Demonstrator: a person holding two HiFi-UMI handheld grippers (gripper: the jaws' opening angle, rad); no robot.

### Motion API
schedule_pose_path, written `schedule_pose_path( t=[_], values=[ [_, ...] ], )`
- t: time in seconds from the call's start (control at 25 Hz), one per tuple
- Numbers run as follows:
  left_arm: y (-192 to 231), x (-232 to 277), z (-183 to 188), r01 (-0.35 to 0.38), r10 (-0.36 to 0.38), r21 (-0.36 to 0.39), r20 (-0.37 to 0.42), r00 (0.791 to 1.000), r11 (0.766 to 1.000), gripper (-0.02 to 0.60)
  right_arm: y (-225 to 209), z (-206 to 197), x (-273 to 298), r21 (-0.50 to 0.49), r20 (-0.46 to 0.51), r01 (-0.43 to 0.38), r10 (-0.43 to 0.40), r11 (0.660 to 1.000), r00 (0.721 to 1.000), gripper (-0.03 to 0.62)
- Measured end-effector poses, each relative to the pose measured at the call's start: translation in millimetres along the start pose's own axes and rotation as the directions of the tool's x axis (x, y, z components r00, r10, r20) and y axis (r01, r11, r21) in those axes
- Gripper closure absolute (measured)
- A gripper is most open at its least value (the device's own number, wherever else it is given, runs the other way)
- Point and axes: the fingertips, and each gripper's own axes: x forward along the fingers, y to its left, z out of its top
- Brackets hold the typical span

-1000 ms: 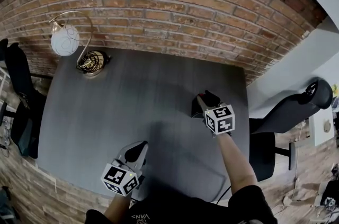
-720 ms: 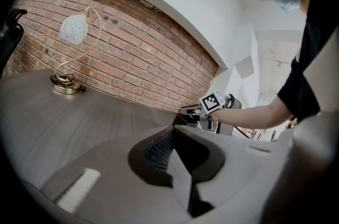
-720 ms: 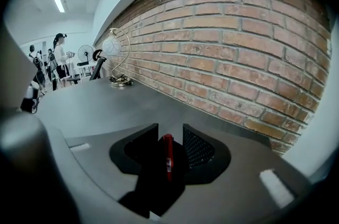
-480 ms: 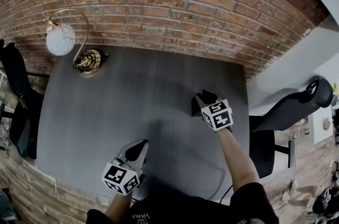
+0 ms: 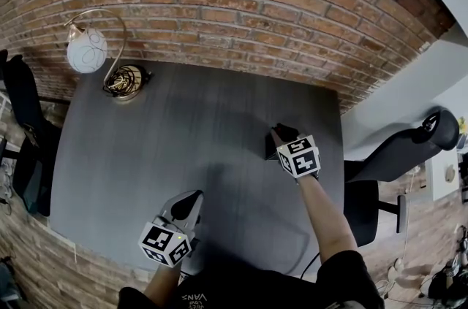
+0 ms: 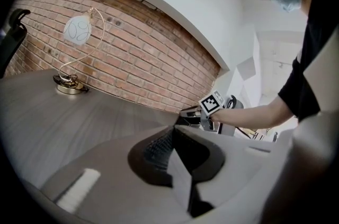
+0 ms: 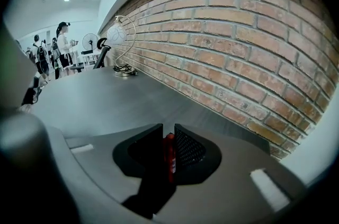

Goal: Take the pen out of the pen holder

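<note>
Behind, brick wall (image 5: 256, 1); grey table (image 5: 183, 125) bears lamp (image 5: 88, 50), pen holder (image 5: 270, 147).

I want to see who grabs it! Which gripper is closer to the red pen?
Right. The right gripper has the red pen between its closing jaws. The left gripper sits far away, near the table's front edge.

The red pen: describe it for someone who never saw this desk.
On the dark grey desk below the brick wall, the right gripper reaches a black pen holder near the right edge. Between its closing jaws sits the slim red pen, bright against black pads.
</note>
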Motion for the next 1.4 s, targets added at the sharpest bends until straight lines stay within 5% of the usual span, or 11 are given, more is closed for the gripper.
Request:
schedule_pose_path(
  t=[0.84, 1.4],
  values=[
    [-41.5, -22.9, 6.3, -0.005, 0.004, 0.054, 0.02, 1.0, 0.999, 0.529, -11.6, 41.8, -85.1, 0.067, 0.232, 0.0, -0.015, 0.998, 0.973, 0.526],
    [-87.5, -38.0, 3.5, -0.025, 0.021, 0.092, 0.048, 0.999, 0.995, 0.529, -2.8, 50.5, -169.4, 0.097, 0.392, -0.066, 0.023, 0.993, 0.92, 0.53]
  ],
)
